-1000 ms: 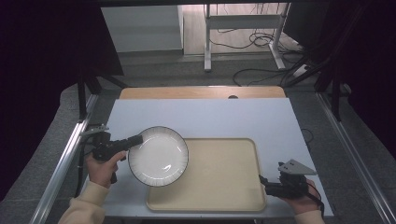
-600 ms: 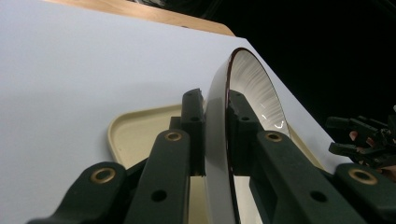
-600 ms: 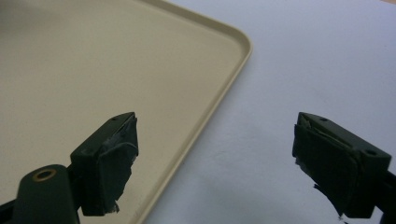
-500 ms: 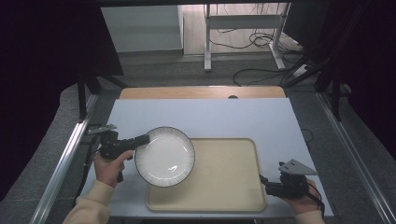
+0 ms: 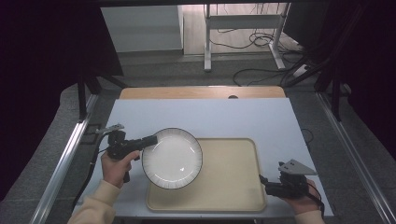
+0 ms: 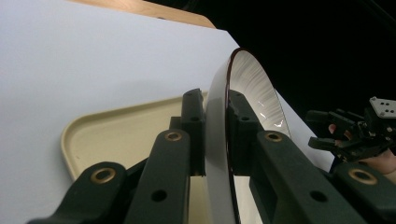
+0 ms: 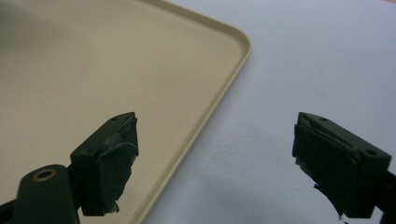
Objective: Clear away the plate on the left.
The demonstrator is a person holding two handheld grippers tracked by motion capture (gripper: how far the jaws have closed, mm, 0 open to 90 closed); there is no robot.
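Plate: white with a dark rim; in the high view it overlaps the left edge of the tray, tipped towards the camera.
Left gripper: high view, jaws clamped on the plate's left rim; hand below it.
Right gripper: high view, at the tray's near right corner; jaw gap too small to judge here.
Desk: pale blue top, wooden strip at the far edge.
Writing: none readable in any view.
Left gripper view: jaws pinch the plate edge-on; its lower part is cut off. Tray lies behind; the other gripper shows far right.
Right gripper view: jaws spread wide, nothing between them, straddling the tray's rim over the desk; pads look frayed.
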